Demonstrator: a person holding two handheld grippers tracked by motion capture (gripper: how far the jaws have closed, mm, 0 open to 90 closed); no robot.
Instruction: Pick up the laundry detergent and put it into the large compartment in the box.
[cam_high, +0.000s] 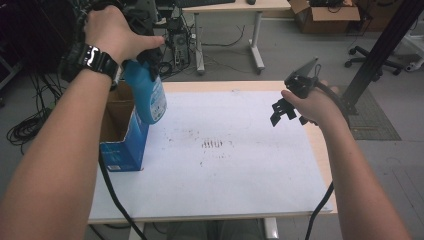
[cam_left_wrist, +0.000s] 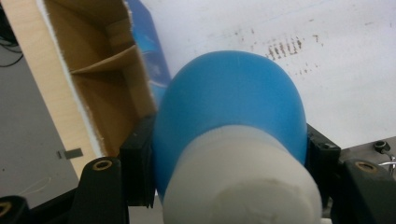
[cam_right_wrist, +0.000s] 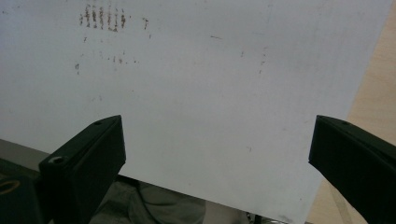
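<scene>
A blue bottle (cam_high: 149, 95) with a white cap (cam_left_wrist: 243, 182) hangs in the air above the right edge of an open cardboard box (cam_high: 120, 131) with blue sides. My left gripper (cam_high: 142, 52) is shut on the bottle (cam_left_wrist: 229, 102) just below the cap, a black jaw pressed on each side. The box interior (cam_left_wrist: 100, 79) shows cardboard dividers. My right gripper (cam_high: 285, 110) is held over the right side of the white sheet (cam_high: 225, 150), open, with nothing between its wide-spread jaws (cam_right_wrist: 217, 154).
The white sheet (cam_right_wrist: 210, 84) covers most of the wooden table (cam_high: 320, 150) and carries brown smudges (cam_high: 212, 144) near its middle. A desk (cam_high: 230, 7), cables, cardboard boxes (cam_high: 325, 15) and a dark metal post (cam_high: 380, 50) stand on the floor beyond the table.
</scene>
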